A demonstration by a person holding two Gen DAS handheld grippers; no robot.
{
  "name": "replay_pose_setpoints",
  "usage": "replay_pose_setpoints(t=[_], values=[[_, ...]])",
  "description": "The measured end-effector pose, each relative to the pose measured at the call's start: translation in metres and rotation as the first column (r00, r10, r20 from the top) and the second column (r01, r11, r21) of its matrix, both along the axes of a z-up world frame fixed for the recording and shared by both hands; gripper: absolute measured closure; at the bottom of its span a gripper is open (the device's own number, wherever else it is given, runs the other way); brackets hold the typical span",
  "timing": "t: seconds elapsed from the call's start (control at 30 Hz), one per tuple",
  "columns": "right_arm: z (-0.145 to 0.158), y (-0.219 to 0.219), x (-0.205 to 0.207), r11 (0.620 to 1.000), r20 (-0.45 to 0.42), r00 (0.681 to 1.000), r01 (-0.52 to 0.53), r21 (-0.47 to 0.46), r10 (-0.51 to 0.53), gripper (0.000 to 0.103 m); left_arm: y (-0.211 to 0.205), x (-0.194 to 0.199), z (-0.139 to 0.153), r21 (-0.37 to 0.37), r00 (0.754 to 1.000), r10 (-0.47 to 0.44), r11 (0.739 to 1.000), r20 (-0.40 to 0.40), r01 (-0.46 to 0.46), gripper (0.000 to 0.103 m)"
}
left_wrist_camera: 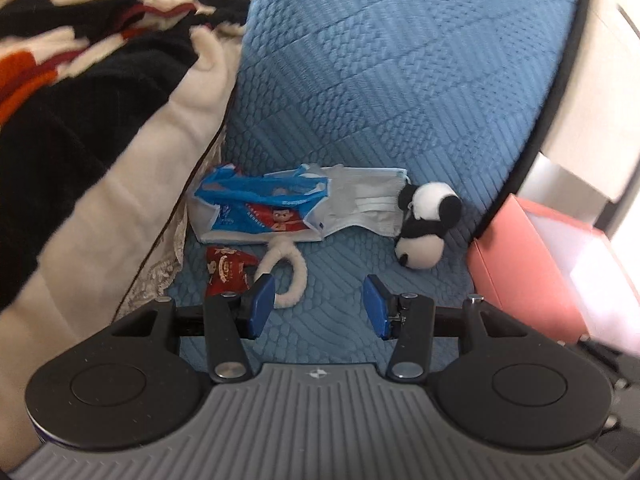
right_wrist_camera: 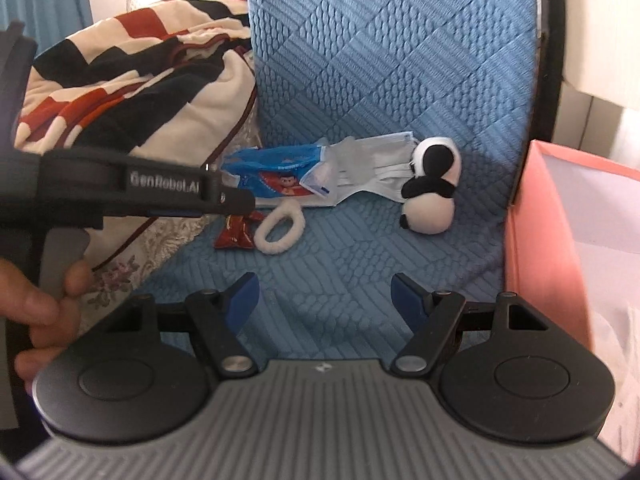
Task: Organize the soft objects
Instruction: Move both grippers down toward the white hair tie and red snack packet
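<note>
Left gripper (left_wrist_camera: 318, 306), jaws apart, is held over the blue mat (left_wrist_camera: 400, 80); the white hair tie (left_wrist_camera: 294, 276) is seen at its 11 o'clock, the panda plush (left_wrist_camera: 426, 226) at 1 o'clock. Right gripper (right_wrist_camera: 324, 302) is likewise spread; the pink box (right_wrist_camera: 548, 248) is seen at 3 o'clock.

Blue quilted mattress (left_wrist_camera: 400, 80) w/ bright daylight; white wall behind, blue curtain (right_wrist_camera: 40, 0) at left.
</note>
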State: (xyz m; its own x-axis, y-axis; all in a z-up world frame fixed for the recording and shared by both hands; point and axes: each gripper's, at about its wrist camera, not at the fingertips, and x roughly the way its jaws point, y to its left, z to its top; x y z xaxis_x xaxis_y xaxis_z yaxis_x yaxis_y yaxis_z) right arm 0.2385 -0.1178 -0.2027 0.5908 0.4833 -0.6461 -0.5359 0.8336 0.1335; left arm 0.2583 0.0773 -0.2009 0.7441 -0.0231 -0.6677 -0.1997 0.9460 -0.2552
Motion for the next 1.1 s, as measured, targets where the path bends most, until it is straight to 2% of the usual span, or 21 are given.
replay_pose_setpoints(t=[0.13, 0.4, 0.5, 0.63, 0.73, 0.83, 1.0, 1.07, 1.1], values=[[-0.009, 0.007, 0.017, 0.999, -0.042, 0.999, -0.024, 0.026, 0.025, 0.028, 0.014, 0.017, -0.009, -0.046, 0.998, 0.062, 0.997, -0.022, -0.063, 0.048], [-0.026, 0.029, 0.049, 0.995, -0.101, 0.991, -0.087, 0.037, 0.091, 0.029, 0.033, 0.048, -0.034, -0.053, 0.974, 0.172, 0.982, -0.146, -0.182, 0.048], [-0.033, 0.042, 0.058, 0.992, -0.119, 0.986, -0.117, 0.040, 0.121, 0.033, 0.039, 0.056, -0.043, -0.065, 0.964, 0.188, 0.977, -0.189, -0.203, 0.048], [-0.041, 0.063, 0.062, 0.981, -0.099, 0.976, -0.192, 0.008, 0.192, 0.039, 0.041, 0.065, -0.050, -0.043, 0.948, 0.220, 0.971, -0.230, -0.235, 0.051], [-0.045, 0.073, 0.067, 0.974, -0.093, 0.970, -0.226, -0.006, 0.225, 0.041, 0.043, 0.072, -0.052, -0.038, 0.945, 0.234, 0.968, -0.227, -0.249, 0.053], [-0.052, 0.078, 0.076, 0.972, -0.114, 0.966, -0.235, -0.013, 0.232, 0.051, 0.046, 0.077, -0.055, -0.029, 0.940, 0.256, 0.963, -0.225, -0.269, 0.053], [-0.060, 0.087, 0.085, 0.964, -0.109, 0.959, -0.265, -0.006, 0.263, 0.054, 0.059, 0.079, -0.061, -0.068, 0.919, 0.302, 0.942, -0.253, -0.328, 0.054], [-0.062, 0.092, 0.089, 0.960, -0.102, 0.955, -0.281, -0.005, 0.279, 0.069, 0.064, 0.079, -0.062, -0.077, 0.911, 0.318, 0.934, -0.264, -0.349, 0.057], [-0.064, 0.094, 0.091, 0.958, -0.099, 0.953, -0.287, -0.006, 0.285, 0.069, 0.066, 0.078, -0.063, -0.084, 0.907, 0.322, 0.931, -0.270, -0.355, 0.058]])
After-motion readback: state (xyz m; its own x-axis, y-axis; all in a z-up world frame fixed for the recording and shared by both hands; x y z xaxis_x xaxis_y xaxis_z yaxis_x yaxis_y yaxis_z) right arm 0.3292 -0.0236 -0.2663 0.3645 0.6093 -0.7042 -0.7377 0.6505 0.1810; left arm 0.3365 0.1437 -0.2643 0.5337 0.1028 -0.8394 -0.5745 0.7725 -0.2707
